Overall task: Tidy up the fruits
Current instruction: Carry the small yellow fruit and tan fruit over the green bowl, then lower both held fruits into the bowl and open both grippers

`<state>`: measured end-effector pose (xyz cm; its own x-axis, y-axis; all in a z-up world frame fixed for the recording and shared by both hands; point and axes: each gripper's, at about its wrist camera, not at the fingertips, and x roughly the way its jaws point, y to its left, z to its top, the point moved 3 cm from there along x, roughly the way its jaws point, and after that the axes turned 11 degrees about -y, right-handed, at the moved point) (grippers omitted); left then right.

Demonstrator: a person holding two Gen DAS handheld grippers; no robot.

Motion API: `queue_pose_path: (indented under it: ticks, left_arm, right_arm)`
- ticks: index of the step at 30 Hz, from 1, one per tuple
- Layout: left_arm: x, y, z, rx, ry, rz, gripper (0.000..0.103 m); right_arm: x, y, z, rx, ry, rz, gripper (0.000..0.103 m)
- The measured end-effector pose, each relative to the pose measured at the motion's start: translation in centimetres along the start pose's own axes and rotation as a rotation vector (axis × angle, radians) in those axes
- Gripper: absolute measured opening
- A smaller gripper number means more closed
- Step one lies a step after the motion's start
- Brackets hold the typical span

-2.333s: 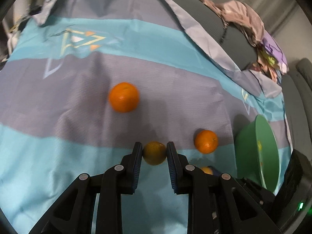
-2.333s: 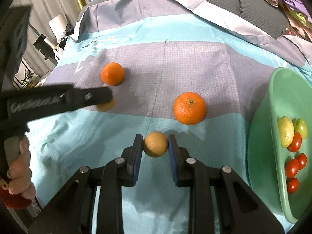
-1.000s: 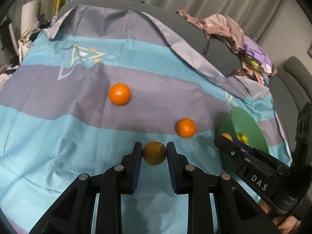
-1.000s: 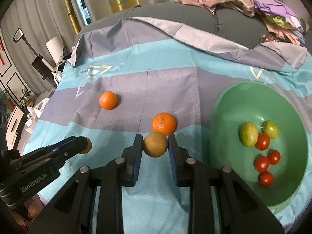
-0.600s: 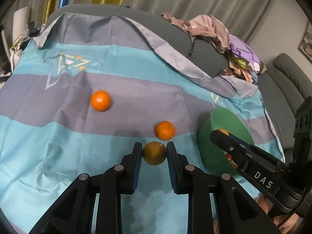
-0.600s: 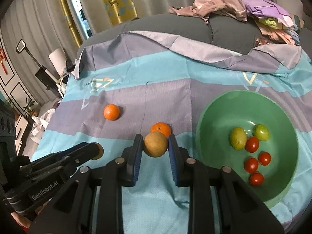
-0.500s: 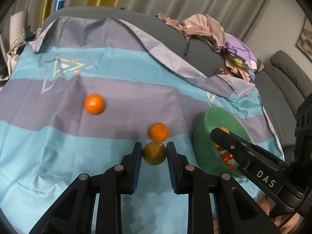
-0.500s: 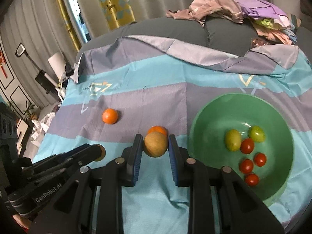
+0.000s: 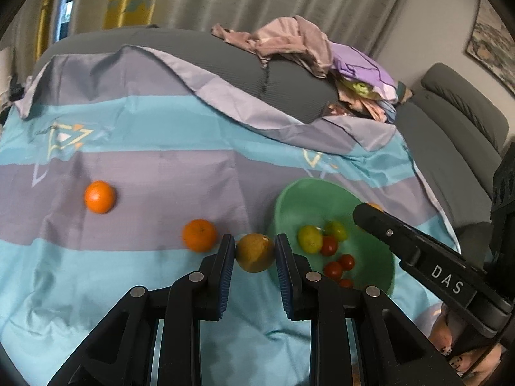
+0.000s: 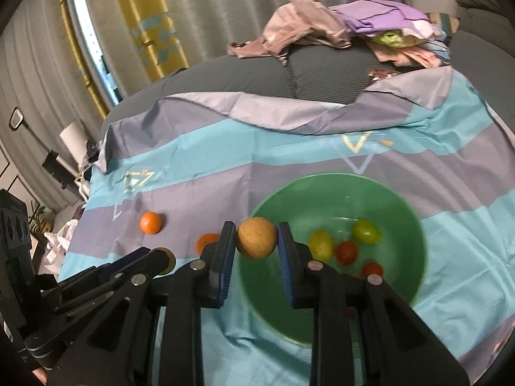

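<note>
With both grippers clamped on fruit, what matters to me is how each one stands to the green bowl [image 10: 415, 225]. My right gripper [image 10: 257, 239] pinches a round tan fruit [image 10: 257, 237] squarely between its blue pads, and in its own view that fruit hangs over the bowl's near-left rim, the basin opening ahead and to the right. My left gripper [image 9: 254, 253] is closed on a duller yellow-brown fruit [image 9: 254, 252], which sits just left of the bowl's rim in the left wrist view; the bowl lies to its right and a little beyond.

I judge the right hand the nearer one, since its fruit already overlaps the bowl, while the left has to travel further right. In the left wrist view the right gripper's finger reaches across the far rim, so the two hands will crowd each other if they go in together. Both fruits are round, with no long axis to align.

Inside the bowl lie two yellow-green fruits [image 10: 320, 243] and several small red tomatoes [image 10: 347, 252]. Two oranges [image 9: 99, 197] rest on the striped cloth [image 9: 128, 135], well left of the bowl.
</note>
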<state>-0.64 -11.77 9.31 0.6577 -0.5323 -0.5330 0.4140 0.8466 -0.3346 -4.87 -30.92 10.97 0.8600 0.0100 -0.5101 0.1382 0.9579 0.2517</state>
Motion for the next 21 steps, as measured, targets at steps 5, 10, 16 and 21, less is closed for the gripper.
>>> queue_pose_path:
  ticks: [5,10,16,21]
  left_arm:
    - [1.2,-2.7,-0.1,0.017,0.010,-0.042,0.025]
    - [2.3,-5.0,-0.4,0.039,0.024,-0.065,0.025]
    - [3.7,-7.3,-0.9,0.078,0.048,-0.088,0.025]
    - [4.8,-8.7,-1.4,0.107,0.070,-0.093,0.025]
  right_arm:
    - [-0.6,-2.2,0.4,0.034,-0.008,-0.036,0.027]
    - [-0.8,-4.2,0.6,0.067,-0.008,-0.065,0.027]
    - [-0.9,-5.9,0.6,0.090,-0.006,-0.100,0.027]
    - [-0.6,-7.2,0.5,0.101,0.010,-0.129,0.027]
